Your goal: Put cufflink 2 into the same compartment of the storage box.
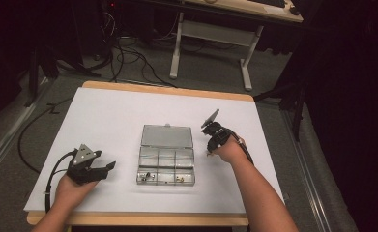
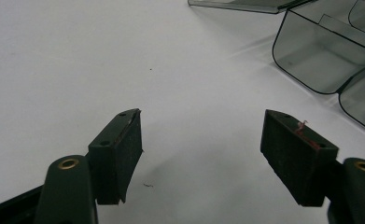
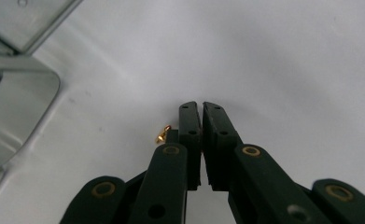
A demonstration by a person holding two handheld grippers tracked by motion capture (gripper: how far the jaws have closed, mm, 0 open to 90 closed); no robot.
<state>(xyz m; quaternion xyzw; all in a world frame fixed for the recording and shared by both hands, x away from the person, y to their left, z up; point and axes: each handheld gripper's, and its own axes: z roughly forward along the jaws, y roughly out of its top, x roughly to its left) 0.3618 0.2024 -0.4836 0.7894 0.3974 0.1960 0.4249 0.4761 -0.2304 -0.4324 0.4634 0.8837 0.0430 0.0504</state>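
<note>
The right claw (image 3: 202, 106) is seen with its two black jaws drawn together until only a thin slit remains between the pads; nothing is gripped between them. Just beside the left-hand jaw in the right gripper view, a small brass-coloured screw (image 3: 162, 134) lies on the white table (image 3: 287, 56), partly hidden by that jaw; whether the two touch cannot be told. In the high view the right claw (image 1: 209, 129) is placed just beside the right edge of the clear plastic box (image 1: 166, 166), with the screw too small to be made out there. The box is shown open, its flat lid (image 1: 167, 136) laid back on the far side, and its body divided into two rows of compartments; small parts are seen in the near row. A rounded corner of the box (image 3: 21, 100) appears at the left of the right gripper view. The left claw (image 2: 201, 154) is held wide and empty above bare table, well apart from the box's left side (image 2: 320, 60).
</note>
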